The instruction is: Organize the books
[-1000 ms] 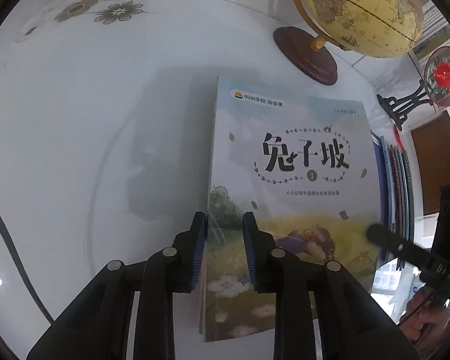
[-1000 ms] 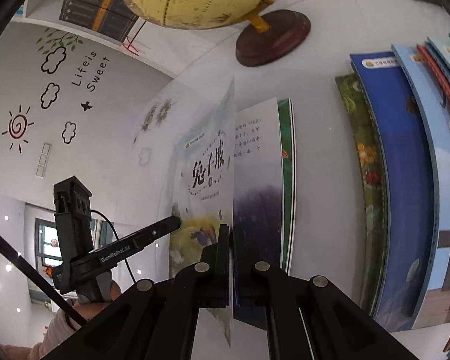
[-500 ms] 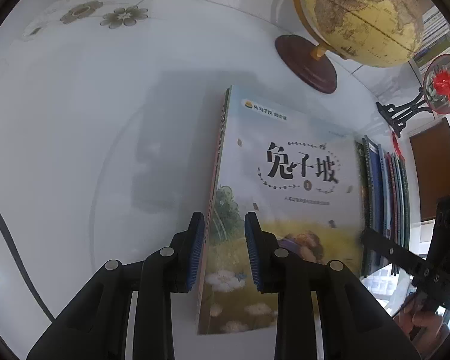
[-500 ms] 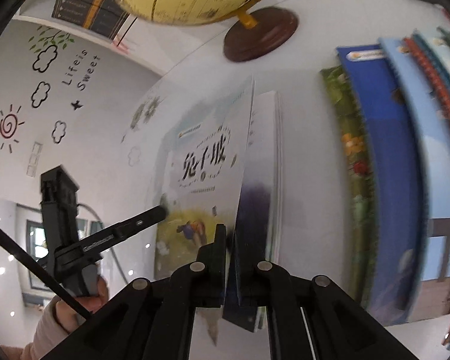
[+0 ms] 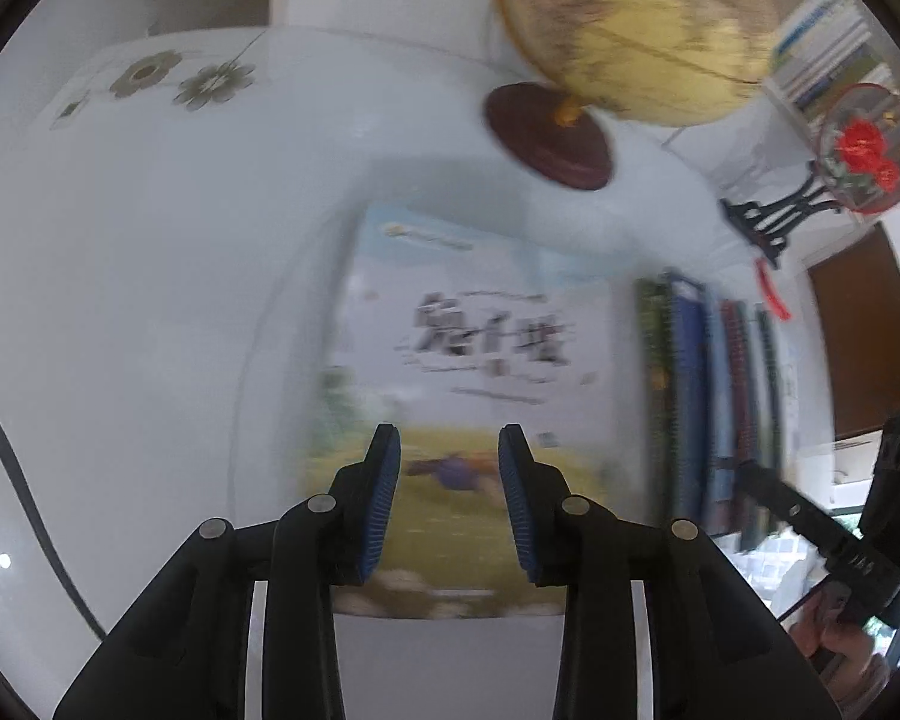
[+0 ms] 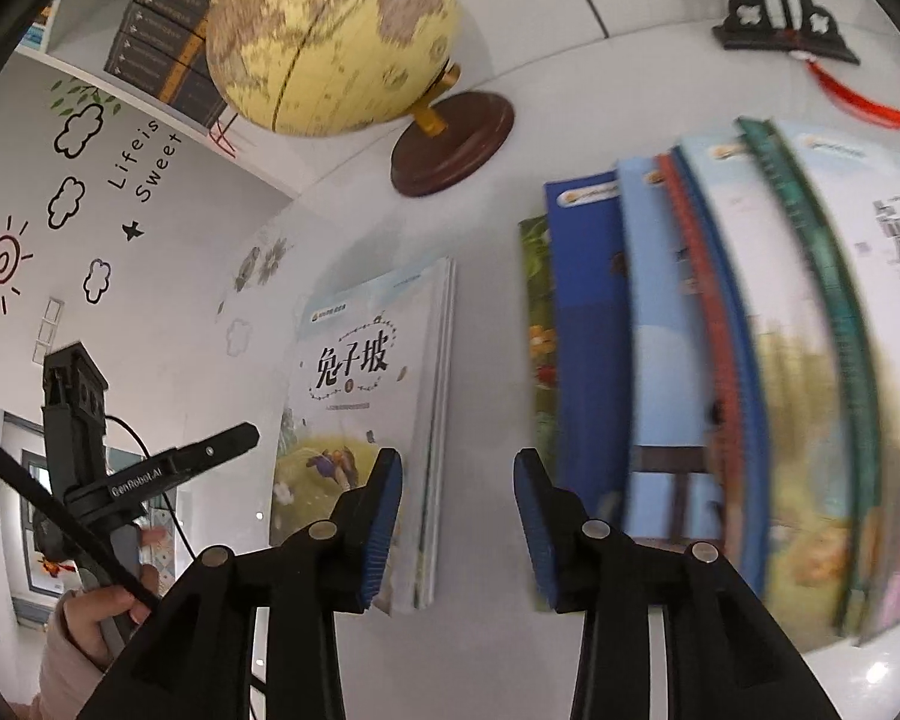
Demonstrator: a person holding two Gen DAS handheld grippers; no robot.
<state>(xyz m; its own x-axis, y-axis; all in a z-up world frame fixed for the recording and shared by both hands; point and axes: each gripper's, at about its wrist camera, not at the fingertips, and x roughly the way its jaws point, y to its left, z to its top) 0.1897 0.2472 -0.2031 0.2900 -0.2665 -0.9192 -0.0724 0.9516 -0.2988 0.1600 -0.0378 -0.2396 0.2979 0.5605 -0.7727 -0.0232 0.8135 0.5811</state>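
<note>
While both gripper jaws are opening, book [image 6: 360,396] flat on table [image 6: 486,300].

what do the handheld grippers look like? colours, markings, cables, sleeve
Both the left gripper and the right gripper are black linkage frames with silver rivets and ribbed blue pads. From the right wrist view, the left unit carries white "GenRobot.AI" lettering on its finger, a boxy black top and a thin black cable. The hand gripping it wears a pale pink sleeve.
</note>
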